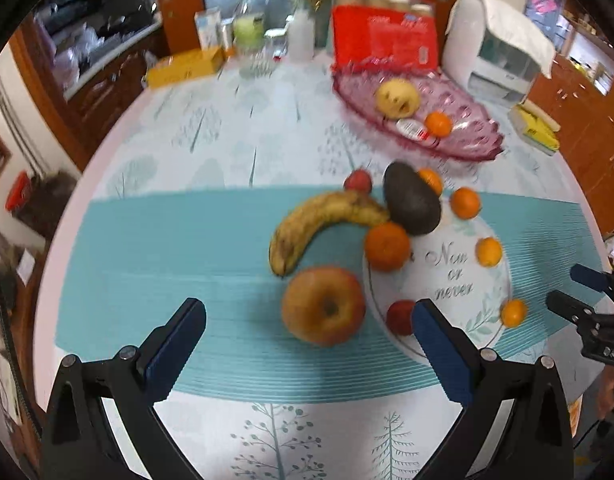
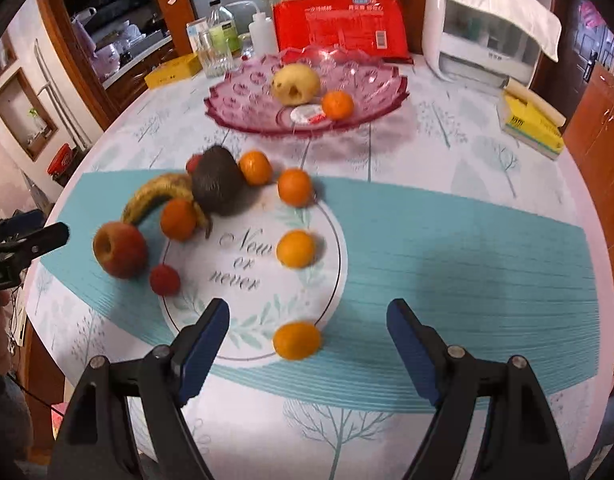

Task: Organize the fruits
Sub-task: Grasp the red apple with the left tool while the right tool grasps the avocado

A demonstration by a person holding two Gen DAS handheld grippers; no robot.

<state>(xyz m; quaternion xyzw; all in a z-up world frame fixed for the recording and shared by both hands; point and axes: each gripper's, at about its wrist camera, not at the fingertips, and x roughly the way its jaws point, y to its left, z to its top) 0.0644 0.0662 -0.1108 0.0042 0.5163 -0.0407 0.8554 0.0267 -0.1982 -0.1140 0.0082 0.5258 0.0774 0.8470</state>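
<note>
Table — fruit, pink bowl

Both wrist views look down across the same fruit-strewn table.

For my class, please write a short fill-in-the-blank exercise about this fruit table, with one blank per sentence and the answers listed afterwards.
1. The pink glass bowl holds a pear and one ____.
2. The words printed on the round white patch of the tablecloth read "Now or ____".
3. The dark avocado lies touching the yellow ____.
4. Both the left gripper and the right gripper are ____ and hold nothing.

Answers: orange; never; banana; open
</note>
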